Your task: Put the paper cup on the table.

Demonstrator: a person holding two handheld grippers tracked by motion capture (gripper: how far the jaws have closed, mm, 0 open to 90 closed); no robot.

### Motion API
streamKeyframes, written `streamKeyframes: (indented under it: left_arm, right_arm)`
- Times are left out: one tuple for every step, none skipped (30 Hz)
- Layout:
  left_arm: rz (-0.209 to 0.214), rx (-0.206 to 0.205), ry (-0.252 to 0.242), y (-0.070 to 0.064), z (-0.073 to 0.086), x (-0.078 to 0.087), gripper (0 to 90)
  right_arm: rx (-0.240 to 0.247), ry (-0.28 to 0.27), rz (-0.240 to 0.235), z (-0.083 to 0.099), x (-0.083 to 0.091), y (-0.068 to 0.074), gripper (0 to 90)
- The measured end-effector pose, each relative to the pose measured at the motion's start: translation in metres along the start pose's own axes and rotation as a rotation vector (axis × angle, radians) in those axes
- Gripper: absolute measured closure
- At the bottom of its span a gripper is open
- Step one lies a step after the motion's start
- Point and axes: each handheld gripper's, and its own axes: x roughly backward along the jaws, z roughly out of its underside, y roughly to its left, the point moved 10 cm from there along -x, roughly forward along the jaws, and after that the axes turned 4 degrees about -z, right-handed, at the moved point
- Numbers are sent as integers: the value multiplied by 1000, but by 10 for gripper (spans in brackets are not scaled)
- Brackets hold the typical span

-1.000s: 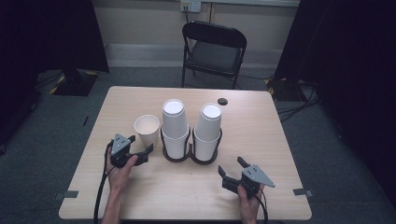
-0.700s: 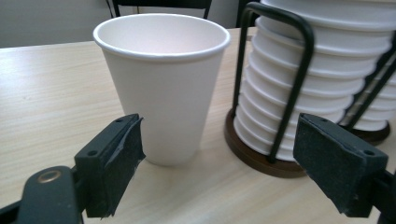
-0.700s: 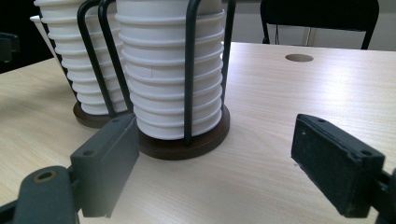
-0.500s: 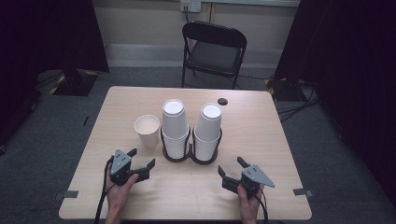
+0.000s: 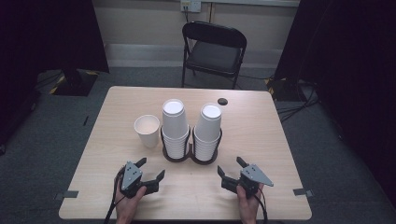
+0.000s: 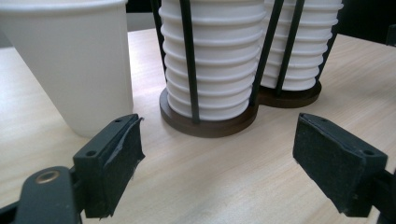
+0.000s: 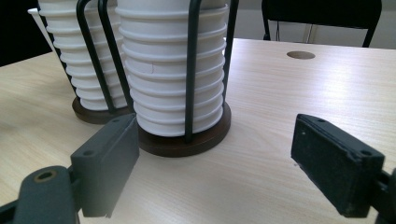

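Cups and their rack sat mid-frame on the bench (image 5: pixel 261 140), both hand-held grippers low near the bottom edge.

Lower left of the high view: left hand-held gripper (image 5: pixel 150 169), jaws spread wide, nothing between them, resting close to the bench's near edge. Pointed up toward the single cup (image 5: pixel 147 130), upright and open-mouthed, just left of the rack and near it, though whether touching could not be told. From the left gripper view, same cup (image 6: pixel 74 65) at upper left, beyond the left jaw, well clear of both pads.

Centre: twin-ring wire rack (image 5: pixel 190 156) on dark round bases, carrying two tall stacks of nested cups, left stack (image 5: pixel 175 126) and right stack (image 5: pixel 208 130), bottoms up.

Lower right: right hand-held gripper (image 5: pixel 230 170), likewise wide open and empty, aimed at the right stack (image 7: pixel 175 79) from a short way off.

Judged as a pause between steps, one cup apparently set out and neither gripper engaged. Next move likely a reach to a stack top: jaws kept spread, then closed lightly on the topmost cup alone, lifted straight up to avoid dragging its neighbour.
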Motion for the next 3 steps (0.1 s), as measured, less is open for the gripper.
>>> streamKeyframes:
  left_arm:
    - [0, 0, 0, 0, 0, 0, 156]
    - [-5, 5, -12, 1, -1, 1, 156]
    - [-5, 5, -12, 1, -1, 1, 156]
  right_arm:
    - [0, 0, 0, 0, 0, 0, 148]
    - [1, 1, 2, 0, 0, 0, 148]
    - [2, 2, 4, 0, 0, 0, 148]
